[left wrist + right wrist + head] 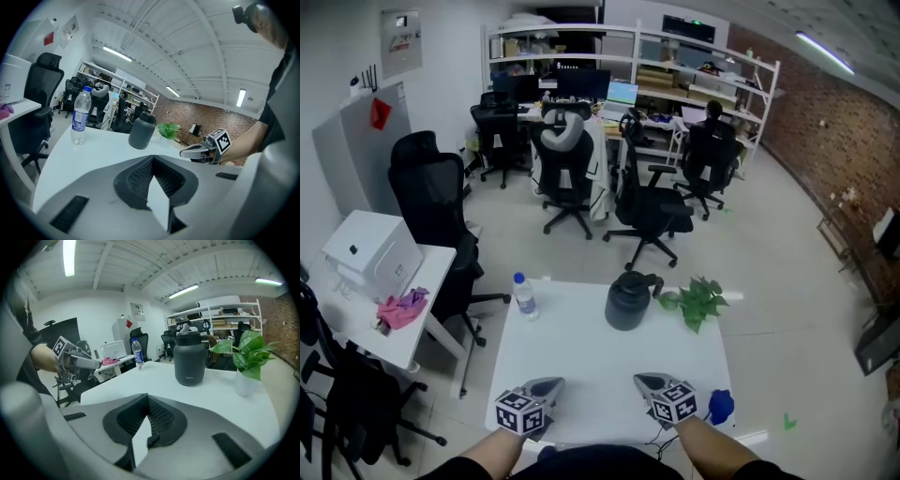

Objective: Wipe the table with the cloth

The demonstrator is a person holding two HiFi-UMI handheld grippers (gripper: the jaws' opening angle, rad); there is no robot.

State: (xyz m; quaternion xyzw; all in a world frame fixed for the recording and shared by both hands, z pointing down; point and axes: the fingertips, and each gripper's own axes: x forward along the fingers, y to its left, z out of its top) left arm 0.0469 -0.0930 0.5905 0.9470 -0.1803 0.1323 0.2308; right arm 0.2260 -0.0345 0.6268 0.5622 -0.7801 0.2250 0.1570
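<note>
While the blue cloth [721, 405] lies bunched just right of our right claw [645, 380], at the edge of the surface [591, 361], that claw and our left claw [551, 382] are both closed and empty. We should open the right one wide, swing right, then pinch the cloth's top.

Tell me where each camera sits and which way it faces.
Head view: on the person's head, facing steeply down at the table; forearms, left gripper, right gripper show.
Left gripper view: on that gripper, facing along its shut jaws over the table; right gripper shows.
Right gripper view: likewise, toward the dark jug; left gripper shows.
All three share jug and water bottle.
</note>
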